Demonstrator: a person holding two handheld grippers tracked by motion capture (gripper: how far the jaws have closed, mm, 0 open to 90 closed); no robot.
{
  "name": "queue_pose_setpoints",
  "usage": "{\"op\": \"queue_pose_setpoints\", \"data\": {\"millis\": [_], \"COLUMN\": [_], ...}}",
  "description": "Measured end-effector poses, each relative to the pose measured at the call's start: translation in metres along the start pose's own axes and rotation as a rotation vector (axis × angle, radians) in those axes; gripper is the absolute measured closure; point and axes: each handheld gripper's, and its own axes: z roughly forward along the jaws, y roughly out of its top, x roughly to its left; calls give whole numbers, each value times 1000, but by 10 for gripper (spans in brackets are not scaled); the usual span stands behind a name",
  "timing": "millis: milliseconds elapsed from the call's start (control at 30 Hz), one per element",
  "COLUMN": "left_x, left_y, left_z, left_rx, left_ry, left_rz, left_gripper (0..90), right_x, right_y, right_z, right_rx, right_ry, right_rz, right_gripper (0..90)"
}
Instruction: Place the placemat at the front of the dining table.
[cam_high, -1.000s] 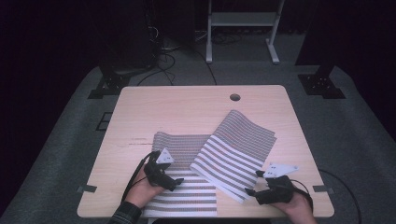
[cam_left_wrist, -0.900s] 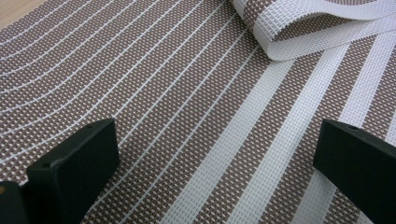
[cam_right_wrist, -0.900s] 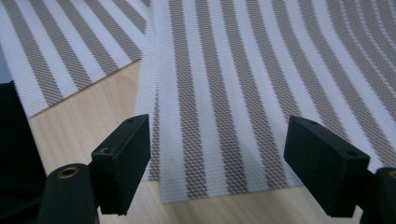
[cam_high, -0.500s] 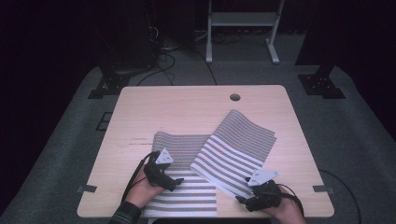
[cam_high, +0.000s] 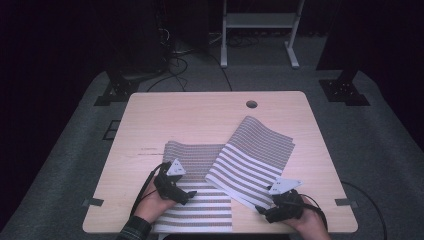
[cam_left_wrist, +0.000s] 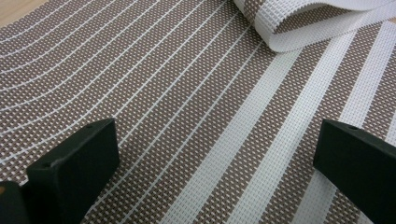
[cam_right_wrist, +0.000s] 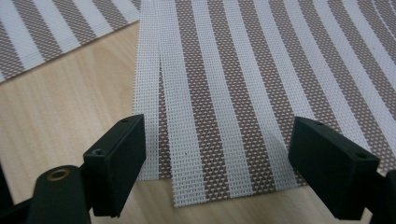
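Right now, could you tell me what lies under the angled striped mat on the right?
Its left edge overlaps the other striped mat; the rest of the angled mat rests on the wooden table. Anything else beneath it is covered and cannot be seen.

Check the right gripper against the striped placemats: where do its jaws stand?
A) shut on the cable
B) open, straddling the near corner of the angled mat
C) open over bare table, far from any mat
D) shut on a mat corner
B: the right gripper has its jaws wide apart on either side of the angled placemat corner, pads not pressing it.
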Motion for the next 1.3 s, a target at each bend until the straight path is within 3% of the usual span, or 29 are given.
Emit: {"op": "queue_pose_setpoints", "data": {"millis": [533,933,1100,1300], "left_x": [0,0,0,0], "left_y": [0,0,0,0], "left_z": [0,0,0,0], "left_rx": [-3,-4,-4,-4], "left_ry": [1,1,1,1], "left_rz": [-2,-3,-3,-2], "left_gripper": [0,0,0,0], "right_x": [-39,-73,-82,-96], "right_y": [-7,-8,-6,-5], "right_z": [-7,-4,-4,-2], "right_rx": [11,-2,8,3], "right_ry": [-111,-144,-194,-222], "right_rz": [63,148,135,170], "right_gripper": [181,183,189,191]}}
